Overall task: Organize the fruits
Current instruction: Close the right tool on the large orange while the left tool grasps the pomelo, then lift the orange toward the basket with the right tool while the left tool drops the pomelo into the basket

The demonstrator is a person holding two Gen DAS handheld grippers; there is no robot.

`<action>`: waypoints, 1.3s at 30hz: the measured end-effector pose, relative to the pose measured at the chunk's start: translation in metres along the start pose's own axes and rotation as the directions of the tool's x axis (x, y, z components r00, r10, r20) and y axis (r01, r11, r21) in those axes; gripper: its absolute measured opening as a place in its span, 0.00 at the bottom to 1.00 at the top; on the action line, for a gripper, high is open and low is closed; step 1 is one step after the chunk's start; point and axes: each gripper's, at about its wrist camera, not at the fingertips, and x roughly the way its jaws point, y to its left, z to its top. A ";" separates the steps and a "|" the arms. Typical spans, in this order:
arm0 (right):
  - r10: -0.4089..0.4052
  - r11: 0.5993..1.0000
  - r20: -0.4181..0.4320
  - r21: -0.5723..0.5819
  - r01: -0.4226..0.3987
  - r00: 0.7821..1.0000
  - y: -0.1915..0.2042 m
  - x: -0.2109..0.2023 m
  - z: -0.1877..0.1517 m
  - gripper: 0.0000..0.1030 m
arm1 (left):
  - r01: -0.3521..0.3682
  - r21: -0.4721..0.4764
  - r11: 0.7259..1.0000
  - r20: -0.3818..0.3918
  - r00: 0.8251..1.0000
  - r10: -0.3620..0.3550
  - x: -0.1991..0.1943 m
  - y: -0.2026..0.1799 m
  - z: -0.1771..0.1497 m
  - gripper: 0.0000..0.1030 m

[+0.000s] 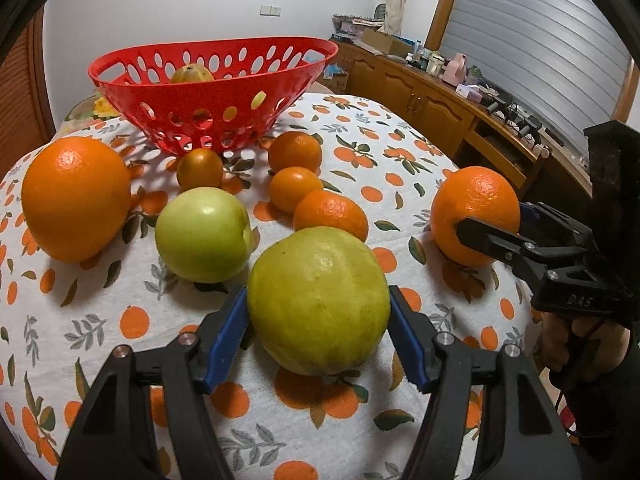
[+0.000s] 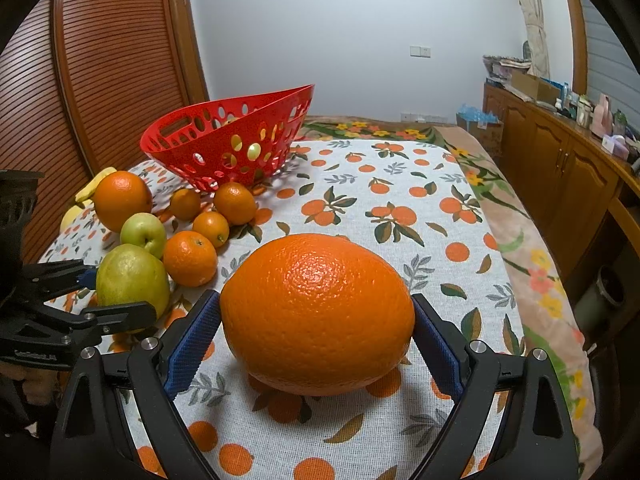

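left wrist view: the left hand-held gripper (image 1: 318, 340) straddles a large yellow-green pear (image 1: 319, 300) that sits on the bench (image 1: 100, 320), which is covered by an orange-print cloth. its blue pads (image 1: 228, 336) lie against or just beside the pear's flanks; whether they press cannot be told. ahead and left of the hand-held gripper sit a green apple (image 1: 203, 234) and a big orange (image 1: 76, 199); straight ahead is a cluster of small tangerines (image 1: 330, 216), and beyond them a red perforated basket (image 1: 212, 92) already holding at least one fruit. far right, the right hand-held gripper (image 1: 492, 224) brackets a second orange (image 1: 476, 212).

right wrist view: the right hand-held gripper (image 2: 316, 340) sits wide around that orange (image 2: 318, 314), which rests on the cloth between the blue pads (image 2: 194, 340), seemingly touching them. the basket (image 2: 224, 152) lies ahead and left; the left hand-held gripper (image 2: 116, 300) and pear (image 2: 132, 280) are at near left.

handling, as a judgement: the pear looks heavy, firm and smooth, so likely slippery and prone to bruising; a hold across its widest middle suits it. the orange's pebbled rind should grip better, taken at its equator with moderate squeeze.
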 end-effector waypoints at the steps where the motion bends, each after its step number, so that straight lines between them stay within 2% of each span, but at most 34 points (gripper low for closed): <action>1: 0.001 1.000 0.000 0.001 -0.001 1.000 0.000 0.000 0.000 0.91 | -0.001 0.002 1.000 0.002 1.000 0.001 0.000 0.000 0.000 0.65; 26: 0.005 1.000 -0.005 0.011 -0.005 1.000 -0.001 0.002 0.004 0.91 | 0.004 -0.004 1.000 0.070 0.998 -0.003 -0.032 0.006 0.007 0.62; 39: 0.075 0.997 0.031 -0.017 -0.074 0.997 0.018 -0.006 0.021 0.91 | 0.002 -0.021 1.000 0.122 0.993 0.000 -0.051 0.015 0.018 0.62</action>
